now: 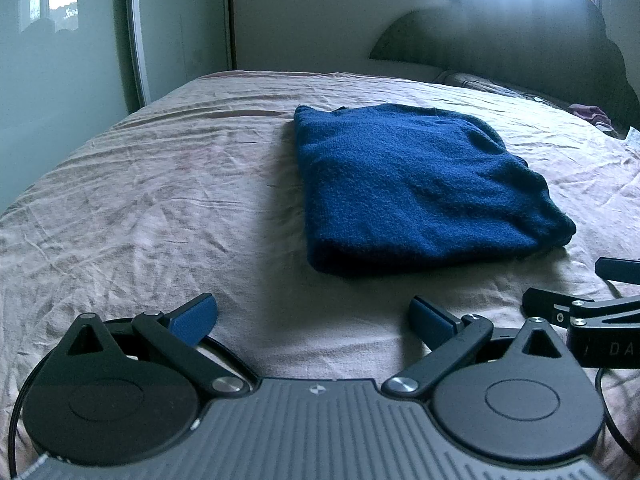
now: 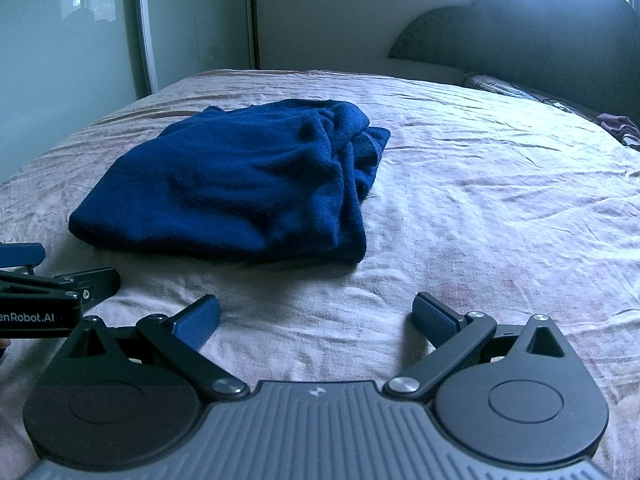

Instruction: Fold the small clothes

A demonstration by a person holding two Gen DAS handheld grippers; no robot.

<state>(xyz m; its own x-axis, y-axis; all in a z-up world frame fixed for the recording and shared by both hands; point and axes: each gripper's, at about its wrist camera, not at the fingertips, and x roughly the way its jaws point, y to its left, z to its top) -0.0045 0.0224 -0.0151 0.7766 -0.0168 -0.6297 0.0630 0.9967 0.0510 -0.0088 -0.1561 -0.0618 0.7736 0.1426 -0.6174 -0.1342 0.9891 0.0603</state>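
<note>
Blue knitted garment (image 1: 404, 188) is seen folded on the bed (image 1: 160, 200), ahead of the left tool (image 1: 312, 316), spread and empty. From the right tool (image 2: 316, 316), also spread, bunched layers are shown; tidying that edge is judged next.

A bed (image 1: 160, 200) carries everything, covered by a wrinkled pale pink sheet (image 2: 500, 220). A folded blue garment (image 1: 408, 188) lies flat near the bed's middle. Beyond the garment, by the headboard (image 1: 520, 48), rest a patterned pillow (image 1: 480, 84) and a small crumpled purple cloth (image 2: 618, 126).
</note>
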